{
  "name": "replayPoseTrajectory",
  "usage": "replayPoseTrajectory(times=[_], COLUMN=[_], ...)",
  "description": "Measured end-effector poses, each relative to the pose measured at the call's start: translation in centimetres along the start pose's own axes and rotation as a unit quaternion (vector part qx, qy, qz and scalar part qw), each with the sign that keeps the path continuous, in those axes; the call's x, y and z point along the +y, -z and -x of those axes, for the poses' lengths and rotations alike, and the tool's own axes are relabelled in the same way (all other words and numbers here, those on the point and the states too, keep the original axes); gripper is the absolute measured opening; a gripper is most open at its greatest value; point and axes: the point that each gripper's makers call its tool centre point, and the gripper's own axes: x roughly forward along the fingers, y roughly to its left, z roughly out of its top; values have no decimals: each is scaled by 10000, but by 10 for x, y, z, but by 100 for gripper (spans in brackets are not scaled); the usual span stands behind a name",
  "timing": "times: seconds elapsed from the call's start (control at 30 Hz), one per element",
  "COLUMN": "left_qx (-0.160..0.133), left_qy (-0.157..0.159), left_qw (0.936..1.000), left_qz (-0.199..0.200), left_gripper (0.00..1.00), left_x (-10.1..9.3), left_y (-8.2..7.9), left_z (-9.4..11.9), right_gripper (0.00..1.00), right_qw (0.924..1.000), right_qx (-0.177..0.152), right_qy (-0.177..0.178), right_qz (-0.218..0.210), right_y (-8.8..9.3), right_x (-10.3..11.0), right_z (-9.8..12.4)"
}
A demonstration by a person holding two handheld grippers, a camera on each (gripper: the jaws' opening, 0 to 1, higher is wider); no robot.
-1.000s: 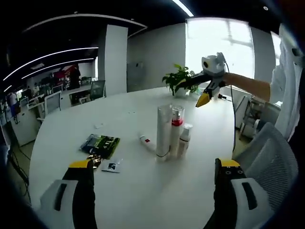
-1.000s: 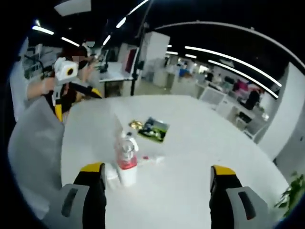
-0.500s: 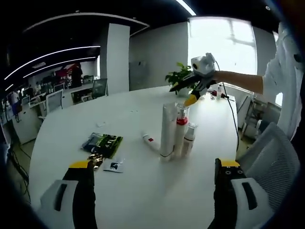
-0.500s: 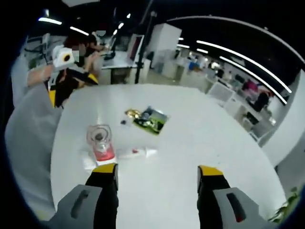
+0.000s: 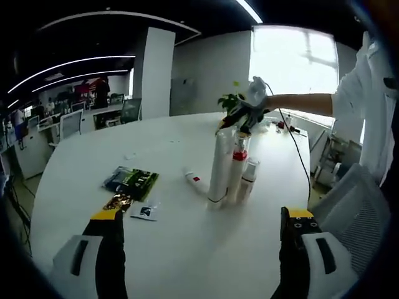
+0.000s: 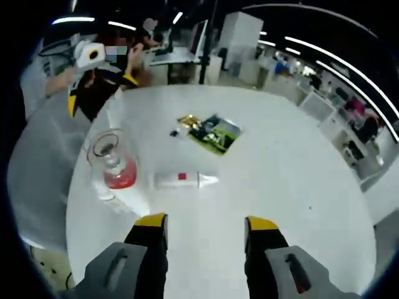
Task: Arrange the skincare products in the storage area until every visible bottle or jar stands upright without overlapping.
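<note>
White round table (image 5: 187, 249) carries everything. Three containers stand upright in a tight cluster near its middle: a tall white tube (image 5: 219, 168), touching it a red-banded pump bottle (image 5: 236, 171) with a clear cap, then a shorter white bottle (image 5: 247, 180). A small white tube with red label (image 6: 184, 180) lies flat just beside them. A green packet (image 5: 132, 180) lies well apart, small sachets near it. Right tool (image 5: 240, 121) hangs directly above the cluster, jaws spread, gripping nothing. Left tool (image 5: 202, 240) sits low, jaws wide apart, empty.
</note>
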Motion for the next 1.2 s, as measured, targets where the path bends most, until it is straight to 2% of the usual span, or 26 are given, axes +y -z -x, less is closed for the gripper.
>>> replayPoseTrajectory(times=[0.03,0.27,0.47,0.57,0.63,0.67,0.73,0.77,0.83,0.93,1.03,1.1,1.13,1.2], left_qx=[-14,-39,-6,7,-26,-53,-67,-79,-88,-68,-68,-87,-107,-123], left_qy=[3,-38,-73,-73,-83,-81,-100,-150,-152,-141,-122,-107,-100,-86], left_qw=[10000,9999,9998,9999,9999,9999,9999,9998,9998,9998,9998,9998,9998,9998], left_qz=[3,108,161,95,111,114,121,124,129,144,133,134,154,162], left_gripper=[98,98,98,97,97,97,97,97,97,97,97,97,97,97], left_x=[0,5,7,7,7,7,8,11,11,11,11,10,9,9], left_y=[0,4,7,6,5,3,3,2,2,4,3,2,1,0], left_z=[0,-1,-1,-1,-1,-1,0,1,1,1,1,0,1,0], right_gripper=[33,29,23,25,24,23,21,21,22,23,22,22,22,22], right_qw=[10000,9983,9961,9949,9918,9879,9876,9843,9844,9792,9702,9684,9579,9506], right_qx=[70,318,282,335,394,305,374,387,388,321,311,385,407,544], right_qy=[-18,-289,-520,-540,-677,-762,-886,-973,-951,-1014,-1198,-1313,-1394,-1448], right_qz=[65,402,661,782,1007,1314,1238,1419,1427,1726,2081,2086,2477,2691], right_y=[1,-2,-16,-18,-21,-28,-29,-31,-35,-42,-47,-43,-43,-38], right_x=[-2,-1,-1,-3,0,11,15,16,13,12,18,17,17,15], right_z=[-2,-19,-31,-38,-41,-41,-42,-44,-48,-55,-61,-66,-71,-75])
